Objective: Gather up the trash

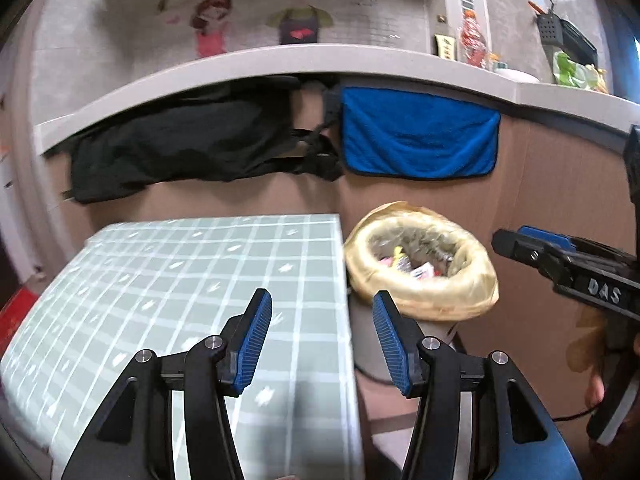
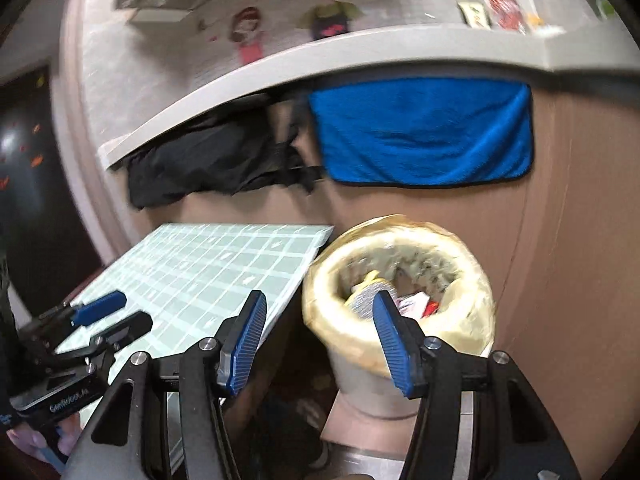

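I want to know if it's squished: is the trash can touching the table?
Cannot tell. In the left wrist view the trash can sits right beside the table, but no gap or contact shows plainly.

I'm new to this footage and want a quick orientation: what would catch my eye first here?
Probably the bright blue towel hanging under the grey counter, beside a black cloth. Below it, a trash bin lined with a yellowish bag holds colourful wrappers, right next to the green checked table. Both the left gripper and right gripper are open and empty, the right one near the bin.
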The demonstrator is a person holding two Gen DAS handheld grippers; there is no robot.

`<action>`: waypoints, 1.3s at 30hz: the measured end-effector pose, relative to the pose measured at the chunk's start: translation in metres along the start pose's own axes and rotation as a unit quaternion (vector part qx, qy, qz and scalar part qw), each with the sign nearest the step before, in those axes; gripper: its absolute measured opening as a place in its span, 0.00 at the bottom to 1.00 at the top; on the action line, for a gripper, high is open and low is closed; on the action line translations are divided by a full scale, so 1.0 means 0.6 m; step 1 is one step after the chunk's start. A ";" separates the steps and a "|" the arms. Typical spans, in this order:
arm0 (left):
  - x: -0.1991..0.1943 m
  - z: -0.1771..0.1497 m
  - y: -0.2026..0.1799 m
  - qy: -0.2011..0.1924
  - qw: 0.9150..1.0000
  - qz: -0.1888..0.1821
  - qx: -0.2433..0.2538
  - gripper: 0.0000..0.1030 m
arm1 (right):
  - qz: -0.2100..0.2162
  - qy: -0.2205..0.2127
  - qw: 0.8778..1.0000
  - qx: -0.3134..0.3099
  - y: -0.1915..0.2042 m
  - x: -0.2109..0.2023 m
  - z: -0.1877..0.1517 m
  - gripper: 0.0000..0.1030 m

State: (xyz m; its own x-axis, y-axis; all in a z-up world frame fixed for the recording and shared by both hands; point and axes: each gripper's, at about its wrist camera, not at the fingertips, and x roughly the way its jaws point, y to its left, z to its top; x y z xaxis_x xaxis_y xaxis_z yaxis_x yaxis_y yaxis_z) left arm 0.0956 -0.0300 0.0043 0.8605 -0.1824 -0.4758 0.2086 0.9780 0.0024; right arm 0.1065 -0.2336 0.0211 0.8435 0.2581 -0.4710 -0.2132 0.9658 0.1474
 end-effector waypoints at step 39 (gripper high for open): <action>-0.182 -0.081 0.033 -0.040 0.993 0.101 -0.044 0.52 | -0.008 -0.061 0.996 -0.068 0.143 -0.129 -0.125 0.51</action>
State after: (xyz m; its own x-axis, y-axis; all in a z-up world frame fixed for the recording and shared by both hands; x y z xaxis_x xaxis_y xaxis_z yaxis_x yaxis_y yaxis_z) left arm -0.0171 0.0140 0.0136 0.9157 0.0151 -0.4016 -0.0111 0.9999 0.0122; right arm -0.0141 -0.1690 0.0050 0.8991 0.2460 -0.3620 -0.2576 0.9661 0.0168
